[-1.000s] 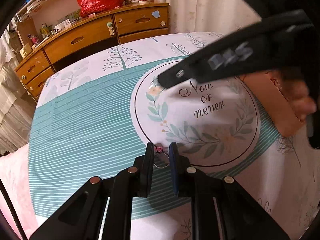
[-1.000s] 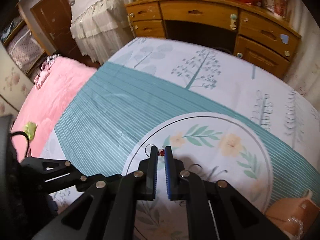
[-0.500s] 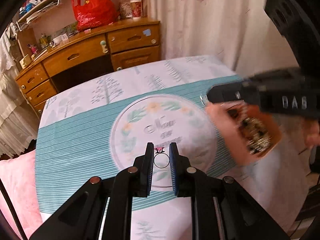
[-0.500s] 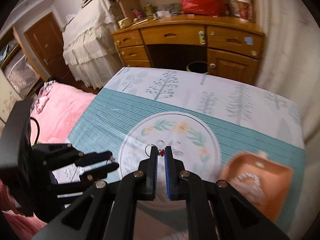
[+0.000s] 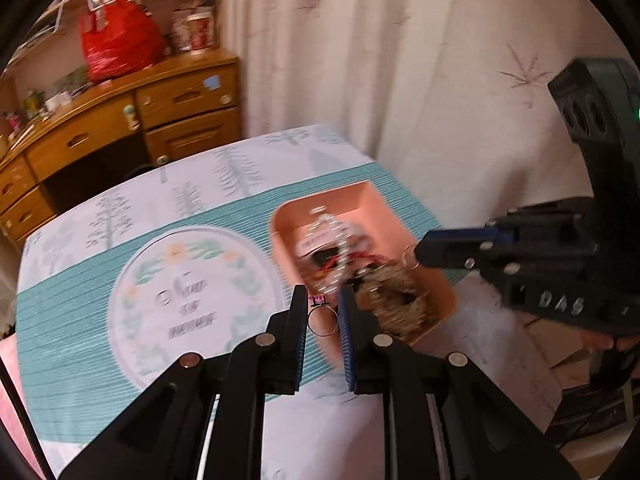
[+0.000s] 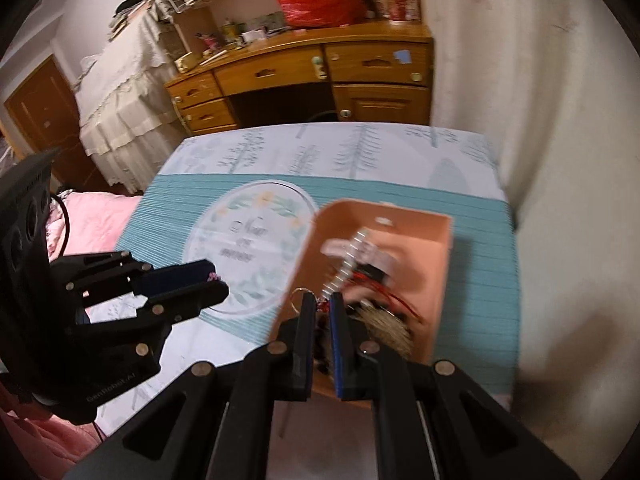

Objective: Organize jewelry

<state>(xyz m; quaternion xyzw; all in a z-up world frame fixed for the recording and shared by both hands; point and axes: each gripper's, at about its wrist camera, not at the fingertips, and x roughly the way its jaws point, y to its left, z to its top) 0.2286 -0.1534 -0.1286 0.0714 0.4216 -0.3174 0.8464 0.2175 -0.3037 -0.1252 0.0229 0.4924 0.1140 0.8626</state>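
Both of your grippers carry a ring over the jewelry box.

Your left gripper (image 5: pixel 322 312) is clamped on a silver ring with a pink stone (image 5: pixel 321 317), at the near left edge of the peach jewelry box (image 5: pixel 370 204). Your right gripper (image 6: pixel 320 310) pinches a ring with a red stone (image 6: pixel 301 298) above the box's near end. The box, full of jewelry, sits right of centre on the table (image 6: pixel 472 248).
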